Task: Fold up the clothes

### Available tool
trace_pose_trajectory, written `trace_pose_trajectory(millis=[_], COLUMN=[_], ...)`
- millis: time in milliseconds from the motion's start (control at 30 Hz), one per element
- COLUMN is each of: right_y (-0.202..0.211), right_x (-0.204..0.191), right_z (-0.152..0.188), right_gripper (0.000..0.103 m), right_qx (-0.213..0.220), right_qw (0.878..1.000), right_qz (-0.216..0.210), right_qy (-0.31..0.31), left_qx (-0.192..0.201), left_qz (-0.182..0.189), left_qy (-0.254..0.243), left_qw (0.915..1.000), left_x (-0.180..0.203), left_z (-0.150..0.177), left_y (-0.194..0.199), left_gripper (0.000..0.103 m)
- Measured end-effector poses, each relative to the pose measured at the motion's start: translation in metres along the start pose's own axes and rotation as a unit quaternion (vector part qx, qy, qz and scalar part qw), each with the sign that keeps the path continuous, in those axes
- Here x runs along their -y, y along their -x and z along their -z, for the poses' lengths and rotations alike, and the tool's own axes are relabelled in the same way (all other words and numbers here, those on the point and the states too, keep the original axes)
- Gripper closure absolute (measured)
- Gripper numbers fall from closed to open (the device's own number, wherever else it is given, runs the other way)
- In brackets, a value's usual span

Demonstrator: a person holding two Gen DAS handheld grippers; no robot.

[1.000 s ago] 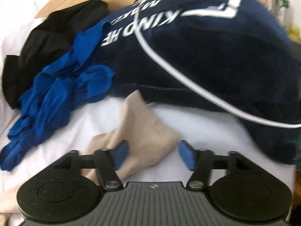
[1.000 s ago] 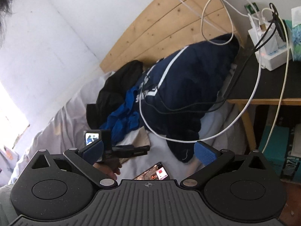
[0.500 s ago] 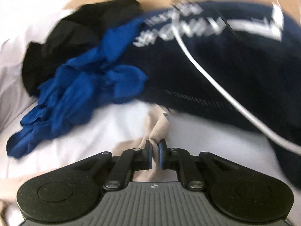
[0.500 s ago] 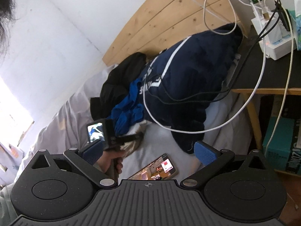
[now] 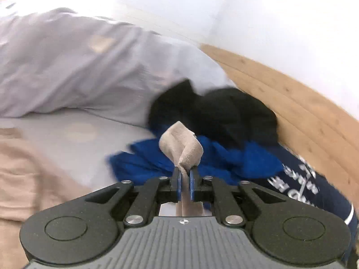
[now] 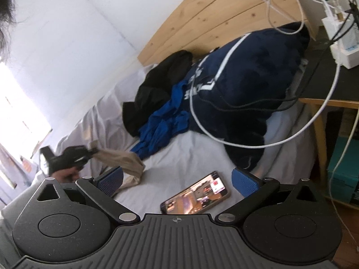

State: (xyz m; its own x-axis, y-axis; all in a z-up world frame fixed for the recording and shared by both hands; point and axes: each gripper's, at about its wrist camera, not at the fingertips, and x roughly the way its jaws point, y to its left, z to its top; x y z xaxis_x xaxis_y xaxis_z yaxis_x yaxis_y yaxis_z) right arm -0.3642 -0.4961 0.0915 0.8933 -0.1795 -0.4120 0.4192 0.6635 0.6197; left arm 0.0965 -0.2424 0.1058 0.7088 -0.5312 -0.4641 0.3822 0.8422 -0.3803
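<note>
Left wrist view: left gripper point(image 5: 185, 185) is clamped on a fold of the beige garment point(image 5: 182, 148). Blue pads are pressed together on the cloth, and a tuft of it sticks up past the tips at 12 o'clock. More beige cloth lies at 9 o'clock on the pale bedsheet point(image 5: 67, 134), blurred. Blue garment point(image 5: 224, 161) is bunched just behind the tips, from 11 to 2 o'clock. Black garment point(image 5: 215, 114) is piled behind it at 12–1 o'clock, against the wooden headboard point(image 5: 291, 107). Navy sweatshirt point(image 5: 309, 186) with white lettering sits at 3 o'clock. White pillow point(image 5: 78, 67) fills 10–11 o'clock.

Right wrist view: right gripper point(image 6: 178, 180) is wide open, holding nothing, hanging above the bed. Phone point(image 6: 195, 194) with a lit screen lies on the sheet between the fingers, just ahead of the gripper body. At 9 o'clock the left gripper is visible in a hand point(image 6: 65, 173), with the beige garment hanging from its tips down to the sheet, partly behind the right gripper's left finger. Clothes pile is at 12 o'clock: black at 11, blue in the middle, navy sweatshirt at 1 o'clock. White cable point(image 6: 269, 143) and black cable point(image 6: 258, 104) drape over the sweatshirt and run to the dark side table point(image 6: 341, 83) at 2–3 o'clock, where a white charger box point(image 6: 345, 49) sits.
</note>
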Motion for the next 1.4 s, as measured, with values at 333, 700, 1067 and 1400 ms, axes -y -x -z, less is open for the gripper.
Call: trace_pose_trajectory(millis=[333, 700, 1067, 1400], right_y=[-0.008, -0.030, -0.098, -0.137], right_x=[-0.040, -0.088, -0.179, -0.281], right_z=[0.017, 0.054, 0.103, 0.151], right_gripper=[0.000, 0.000, 0.000, 0.000], right_qx=[-0.038, -0.110, -0.185, -0.155], right_qw=[0.995, 0.976, 0.942, 0.929], right_qz=[-0.039, -0.092, -0.123, -0.207], right_qy=[0.079, 0.163, 0.253, 0.266], left_qx=[0.038, 0.130, 0.070, 0.043], left_qz=[-0.060, -0.096, -0.113, -0.020], left_qy=[0.101, 0.181, 0.259, 0.320], left_qw=[0.9923, 0.9701, 0.9568, 0.9462], left_x=[-0.117, -0.222, -0.298, -0.341], left_z=[-0.015, 0.044, 0.123, 0.108], left_y=[0.090, 0.182, 0.173, 0.152], left_gripper=[0.092, 0.091, 0.072, 0.034])
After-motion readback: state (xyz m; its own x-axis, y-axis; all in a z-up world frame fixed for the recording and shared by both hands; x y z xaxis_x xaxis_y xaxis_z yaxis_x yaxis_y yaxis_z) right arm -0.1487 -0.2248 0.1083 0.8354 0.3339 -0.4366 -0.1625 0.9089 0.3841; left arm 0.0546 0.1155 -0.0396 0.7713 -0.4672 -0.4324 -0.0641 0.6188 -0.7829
